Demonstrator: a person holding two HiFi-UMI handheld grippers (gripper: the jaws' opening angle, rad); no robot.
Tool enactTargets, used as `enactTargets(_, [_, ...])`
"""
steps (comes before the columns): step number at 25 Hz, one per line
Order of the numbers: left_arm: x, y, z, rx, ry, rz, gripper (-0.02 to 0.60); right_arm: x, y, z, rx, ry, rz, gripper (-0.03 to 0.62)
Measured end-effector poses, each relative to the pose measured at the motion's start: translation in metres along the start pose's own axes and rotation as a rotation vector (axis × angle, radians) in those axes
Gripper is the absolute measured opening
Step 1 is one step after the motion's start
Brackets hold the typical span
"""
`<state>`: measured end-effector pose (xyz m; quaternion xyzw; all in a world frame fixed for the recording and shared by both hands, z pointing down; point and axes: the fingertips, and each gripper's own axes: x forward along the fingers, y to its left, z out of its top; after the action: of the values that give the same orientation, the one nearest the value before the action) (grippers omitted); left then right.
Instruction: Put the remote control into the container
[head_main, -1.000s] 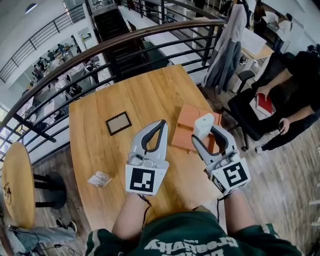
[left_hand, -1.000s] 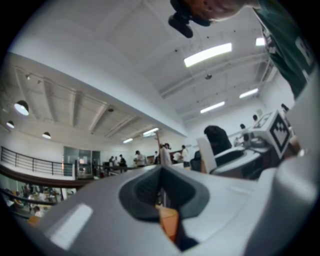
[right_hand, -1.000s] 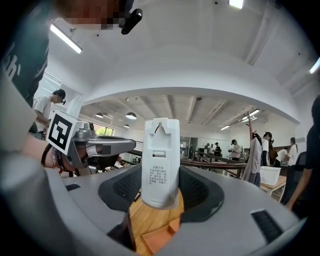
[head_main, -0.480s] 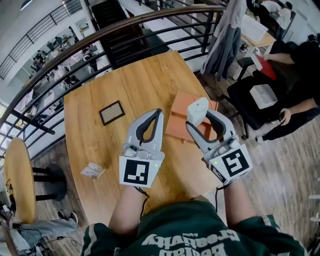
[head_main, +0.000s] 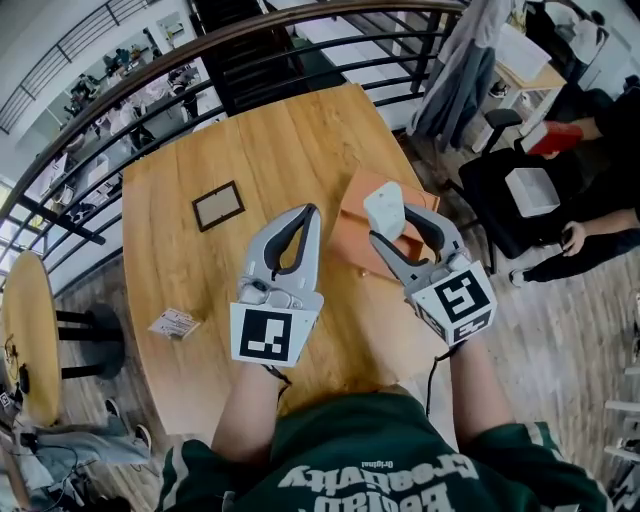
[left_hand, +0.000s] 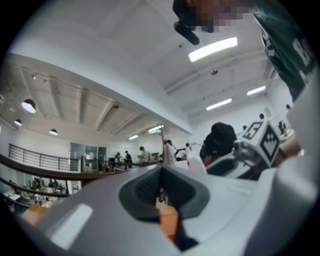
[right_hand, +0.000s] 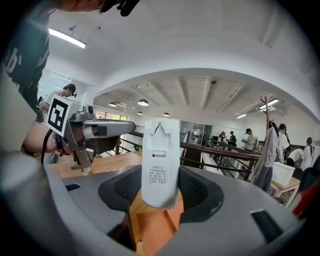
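The white remote control (head_main: 384, 209) stands upright between the jaws of my right gripper (head_main: 396, 224), which is shut on it. Its back with a printed label faces the right gripper view (right_hand: 160, 160). Just beneath it lies the flat orange container (head_main: 347, 228), which also shows as orange under the jaws (right_hand: 152, 225). My left gripper (head_main: 306, 213) hovers over the wooden table (head_main: 190, 270) to the left of the container, shut and empty. In the left gripper view its jaws meet (left_hand: 161, 175).
A small dark picture frame (head_main: 218, 205) lies on the table's far left part, and a small printed packet (head_main: 173, 324) near its left edge. A round stool (head_main: 25, 340) stands left, a black railing behind, and a seated person (head_main: 590, 200) to the right.
Both grippers have shifted slightly left and away in the head view. The right one still carries the remote over the orange container. The seated person's hands have moved.
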<state>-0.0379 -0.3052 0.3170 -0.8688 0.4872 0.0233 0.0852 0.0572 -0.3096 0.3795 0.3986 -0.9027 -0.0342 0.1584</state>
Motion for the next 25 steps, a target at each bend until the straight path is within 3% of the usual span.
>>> enactTargets(9, [0.005,0.006,-0.014,0.009,0.02,0.009,-0.002,0.045,-0.008,-0.079,0.036,0.196,0.064,0.242])
enactTargets(25, [0.017,0.019,-0.034,-0.019,0.05,0.002,-0.002,0.088,-0.008,-0.162,0.022,0.417,0.142,0.242])
